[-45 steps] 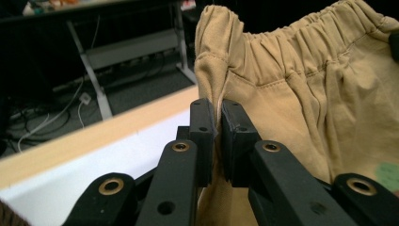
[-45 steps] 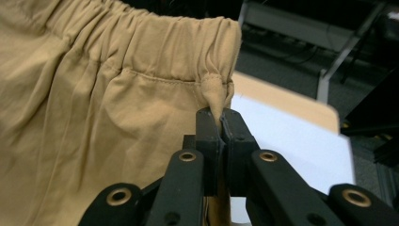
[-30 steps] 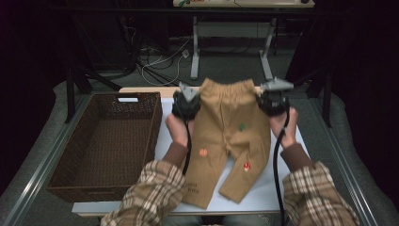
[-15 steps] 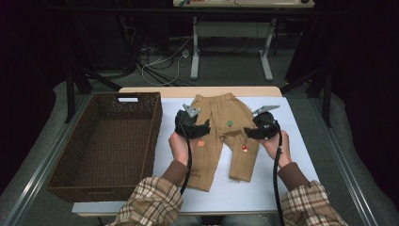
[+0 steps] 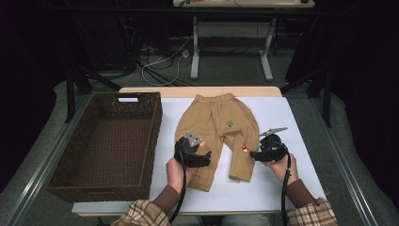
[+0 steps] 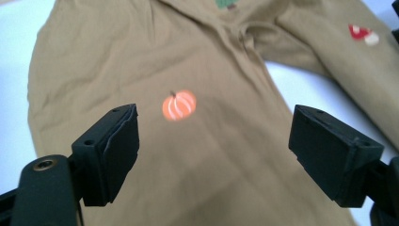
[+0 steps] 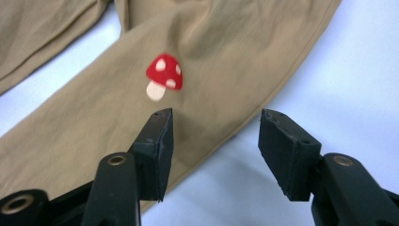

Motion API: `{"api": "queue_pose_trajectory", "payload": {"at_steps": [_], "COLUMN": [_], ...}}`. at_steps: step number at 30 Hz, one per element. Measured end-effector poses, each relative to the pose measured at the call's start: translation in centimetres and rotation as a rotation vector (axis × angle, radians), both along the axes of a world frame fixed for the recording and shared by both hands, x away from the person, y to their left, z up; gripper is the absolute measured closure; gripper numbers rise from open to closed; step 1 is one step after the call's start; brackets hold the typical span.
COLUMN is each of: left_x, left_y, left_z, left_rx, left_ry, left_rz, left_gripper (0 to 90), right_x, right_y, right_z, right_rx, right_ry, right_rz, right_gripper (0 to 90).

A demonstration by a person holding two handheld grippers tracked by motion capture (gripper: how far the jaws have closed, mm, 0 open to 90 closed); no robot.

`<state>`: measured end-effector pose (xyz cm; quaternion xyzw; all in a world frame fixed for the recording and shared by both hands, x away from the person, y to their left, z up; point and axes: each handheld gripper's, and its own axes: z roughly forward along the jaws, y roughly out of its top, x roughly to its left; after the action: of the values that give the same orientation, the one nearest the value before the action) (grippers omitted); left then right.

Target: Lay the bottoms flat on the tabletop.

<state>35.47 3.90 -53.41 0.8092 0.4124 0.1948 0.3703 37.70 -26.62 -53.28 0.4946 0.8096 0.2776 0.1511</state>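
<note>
Trousers [image 5: 216, 132], one pair; basket [image 5: 103, 146], one.

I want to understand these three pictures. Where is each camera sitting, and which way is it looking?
High view: sits above the person's side, looking forward and down at the table, trousers and basket; forearms, left gripper and right gripper show.
Left gripper view: rides the left gripper, looking down between its open jaws at the pumpkin patch.
Right gripper view: rides the right gripper, open jaws over the trouser leg edge near the mushroom patch.
Shared: the mushroom patch appears in both gripper views.
</note>
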Motion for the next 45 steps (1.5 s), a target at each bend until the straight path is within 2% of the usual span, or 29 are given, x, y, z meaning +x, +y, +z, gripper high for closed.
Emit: {"api": "queue_pose_trajectory", "payload": {"at_steps": [6, 9, 10, 14, 17, 21, 22, 26, 28, 34, 38, 45], "left_x": [-1.5, -1.9, -2.1, -2.8, -3.0, -2.9, -2.8, -2.6, -2.6, -2.5, -2.4, -2.2], "left_y": [0.9, 1.4, 1.5, 2.0, 2.3, 2.7, 2.7, 2.7, 2.7, 2.7, 2.8, 2.8], "left_z": [-0.4, -0.5, -0.5, -0.4, -0.3, -0.1, -0.1, -0.2, -0.2, -0.2, -0.2, -0.3], "left_rx": [0.042, 0.046, 0.053, 0.04, 0.035, 0.02, 0.019, 0.018, 0.021, 0.017, 0.017, 0.019], "left_ry": [0.006, 0.014, 0.012, 0.006, 0.0, 0.002, 0.005, 0.012, 0.011, 0.011, 0.009, 0.012], "left_rz": [-0.043, -0.058, -0.064, -0.077, -0.08, -0.08, -0.084, -0.093, -0.1, -0.103, -0.105, -0.108], "left_gripper": [15.1, 13.7, 13.5, 12.4, 11.8, 11.7, 11.7, 11.4, 11.1, 10.2, 9.9, 9.4], "right_x": [-0.8, -0.9, -0.9, -1.3, -1.6, -1.6, -1.5, -1.4, -1.4, -1.3, -1.2, -0.5], "right_y": [0.3, 0.6, 0.7, 1.1, 1.3, 1.0, 0.9, 0.7, 0.6, -0.9, -1.5, -2.2], "right_z": [-0.7, -1.0, -1.1, -1.2, -1.2, -1.3, -1.4, -1.3, -1.0, 0.0, 0.3, -0.1], "right_rx": [0.014, 0.017, 0.013, -0.014, -0.015, 0.017, 0.037, 0.047, 0.03, 0.007, -0.051, -0.145], "right_ry": [0.037, 0.052, 0.045, 0.023, 0.016, 0.022, 0.027, 0.038, 0.037, -0.004, -0.037, -0.067], "right_rz": [0.001, 0.001, 0.0, -0.006, 0.008, 0.015, 0.017, 0.026, 0.023, -0.015, -0.038, -0.07], "right_gripper": [46.0, 47.6, 49.0, 62.3, 72.7, 85.7, 87.4, 88.3, 88.3, 88.1, 88.1, 87.9]}}
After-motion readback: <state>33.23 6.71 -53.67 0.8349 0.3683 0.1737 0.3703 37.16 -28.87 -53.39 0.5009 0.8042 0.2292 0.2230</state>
